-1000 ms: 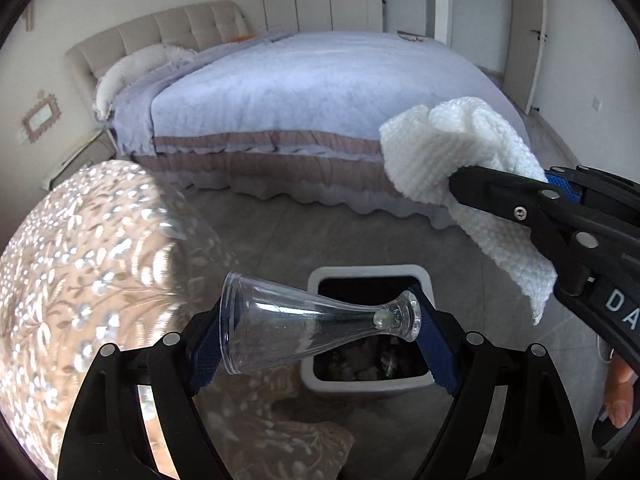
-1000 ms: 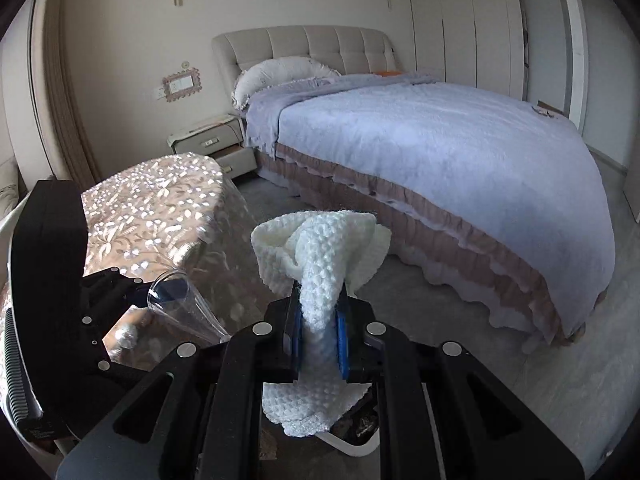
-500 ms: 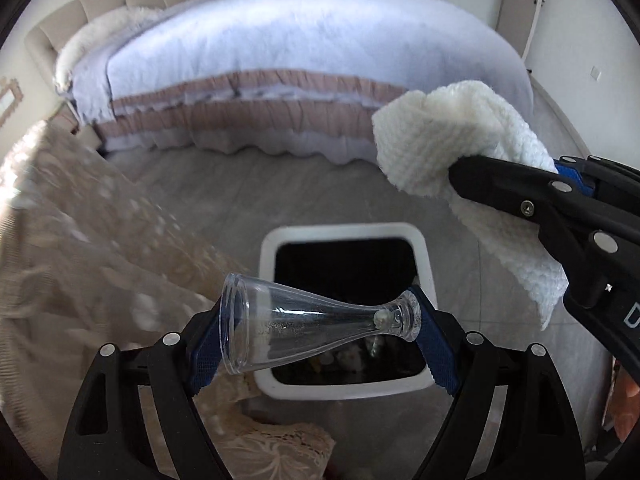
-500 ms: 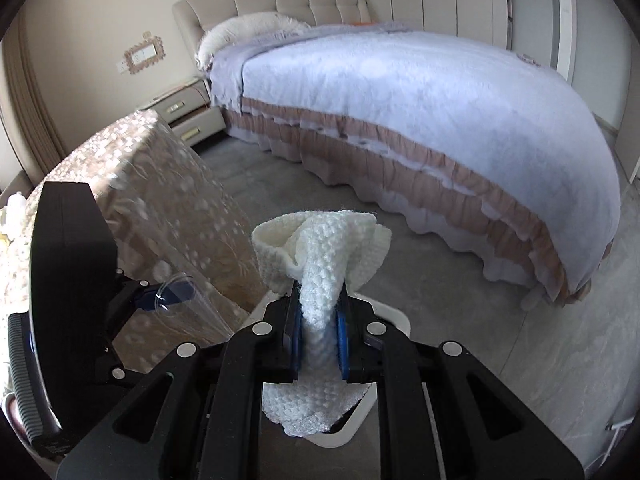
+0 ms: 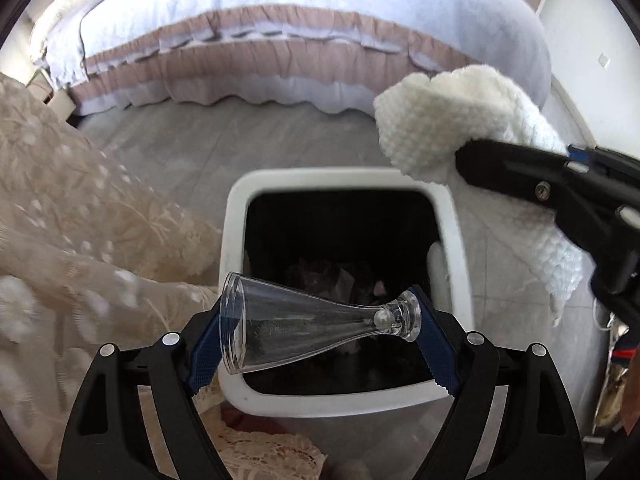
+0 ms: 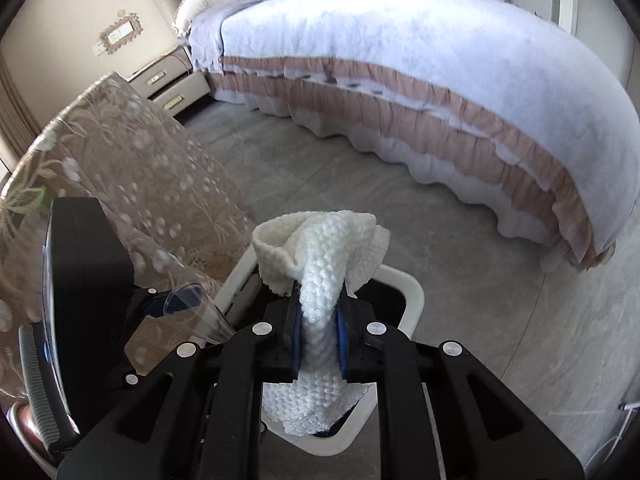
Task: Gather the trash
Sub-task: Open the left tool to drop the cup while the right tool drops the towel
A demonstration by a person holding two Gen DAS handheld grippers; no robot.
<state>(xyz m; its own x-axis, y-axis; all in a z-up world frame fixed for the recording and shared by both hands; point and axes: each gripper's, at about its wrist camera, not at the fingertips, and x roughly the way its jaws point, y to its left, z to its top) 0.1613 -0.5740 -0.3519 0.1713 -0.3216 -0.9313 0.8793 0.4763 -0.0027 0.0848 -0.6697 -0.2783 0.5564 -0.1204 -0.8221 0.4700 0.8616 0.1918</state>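
Observation:
My left gripper [image 5: 316, 332] is shut on a clear plastic cup [image 5: 304, 328], held sideways by rim and base, right above the open white trash bin [image 5: 232, 240], whose dark inside holds some trash. My right gripper [image 6: 318, 320] is shut on a white textured paper towel [image 6: 320, 248] and holds it over the bin's far right corner [image 6: 412, 292]. In the left wrist view the towel [image 5: 448, 128] and the right gripper show at the right. In the right wrist view the cup [image 6: 196, 308] and the left gripper's body show at the left.
A table under a beige lace cloth [image 5: 80, 220] stands close on the bin's left. A large bed with a lilac cover [image 6: 420, 72] lies beyond grey floor [image 6: 340, 184]. A nightstand [image 6: 168, 80] stands by the wall.
Both grippers have tilted down and moved closer over the bin, which now fills the lower middle of the left wrist view. Both keep hold of their items.

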